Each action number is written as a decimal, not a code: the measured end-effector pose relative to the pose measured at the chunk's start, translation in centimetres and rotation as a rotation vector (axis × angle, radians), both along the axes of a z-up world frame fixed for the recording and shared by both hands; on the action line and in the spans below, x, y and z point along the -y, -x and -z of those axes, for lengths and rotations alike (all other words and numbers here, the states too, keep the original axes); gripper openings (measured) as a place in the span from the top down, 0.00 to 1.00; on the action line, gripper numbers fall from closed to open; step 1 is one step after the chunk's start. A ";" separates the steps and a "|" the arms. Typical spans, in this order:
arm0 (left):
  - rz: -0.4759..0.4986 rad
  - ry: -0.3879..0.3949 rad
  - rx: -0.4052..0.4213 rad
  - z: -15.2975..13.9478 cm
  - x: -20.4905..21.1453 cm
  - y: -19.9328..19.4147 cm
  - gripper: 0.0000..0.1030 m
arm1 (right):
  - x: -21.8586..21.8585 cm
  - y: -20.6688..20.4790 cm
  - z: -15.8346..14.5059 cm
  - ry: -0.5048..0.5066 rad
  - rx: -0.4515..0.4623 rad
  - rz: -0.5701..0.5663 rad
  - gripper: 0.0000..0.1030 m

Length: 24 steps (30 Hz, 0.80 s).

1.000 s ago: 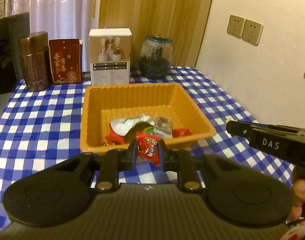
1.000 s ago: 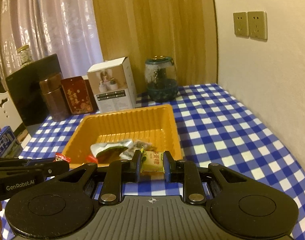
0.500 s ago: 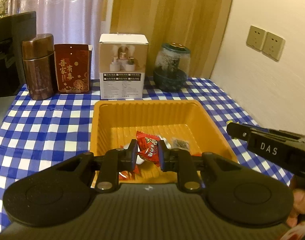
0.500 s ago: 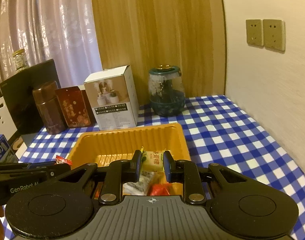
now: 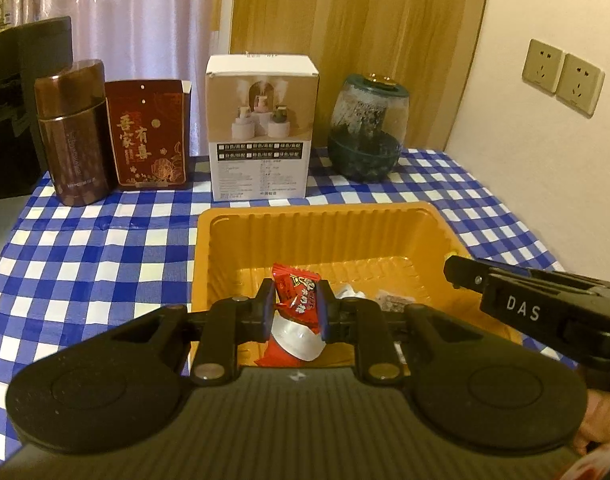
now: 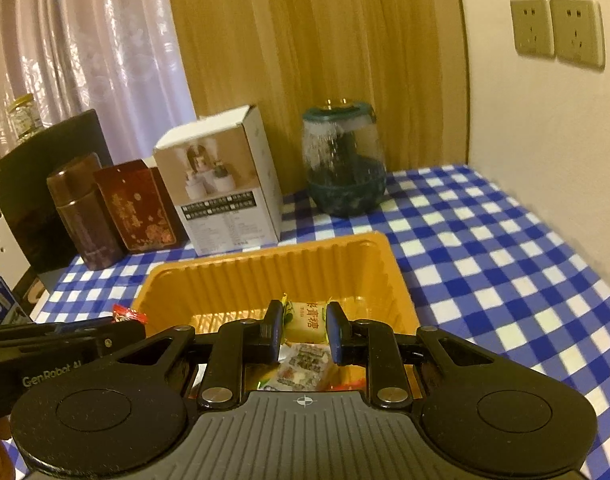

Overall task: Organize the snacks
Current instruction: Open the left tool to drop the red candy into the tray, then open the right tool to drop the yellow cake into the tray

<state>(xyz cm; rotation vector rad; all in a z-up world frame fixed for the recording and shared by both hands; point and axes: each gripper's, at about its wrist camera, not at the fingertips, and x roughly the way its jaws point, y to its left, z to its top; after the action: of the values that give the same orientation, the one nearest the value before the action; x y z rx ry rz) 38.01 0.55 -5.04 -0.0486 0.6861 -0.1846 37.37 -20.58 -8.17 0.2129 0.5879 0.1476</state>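
The left gripper (image 5: 295, 308) is clamped on a red snack packet (image 5: 296, 294), which stands up between its blue pads over the near part of the orange plastic tray (image 5: 325, 220). Just below the packet, inside the tray, lies a red-and-white wrapper (image 5: 293, 342), and a small dark-printed packet (image 5: 393, 302) lies a little to its right.

The right gripper (image 6: 305, 326) pinches a yellow candy packet (image 6: 307, 320) with green edging, likewise held over the tray's near end. Under it rests a clear-wrapped sweet (image 6: 305, 366) among other wrappers on the tray floor. Each gripper shows in the other's view: the right one juts in from the right of the left camera, the left one from the lower left of the right camera, its red packet's tip peeking out.

Beyond the tray, on the blue-and-white checked tablecloth (image 5: 89, 248), a row stands ahead of the grippers: a brown canister (image 5: 73, 136) far left, a red box with gold characters (image 5: 149, 134) beside it, a white product box (image 5: 261, 132) straight ahead, and a glass jar with a teal lid (image 5: 367, 128) to the right. Two wall sockets (image 5: 563, 76) sit on the wall at far right.
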 end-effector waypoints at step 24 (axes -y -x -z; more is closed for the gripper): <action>-0.017 0.045 -0.010 0.9 -1.2 -1.0 0.67 | 1.1 -0.7 0.9 -0.085 -0.027 0.015 0.77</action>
<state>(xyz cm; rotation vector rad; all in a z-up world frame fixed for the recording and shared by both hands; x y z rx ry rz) 38.97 1.70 -5.93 -0.0983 0.6909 -0.1834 38.05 -21.66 -9.02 0.3022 0.6075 0.1555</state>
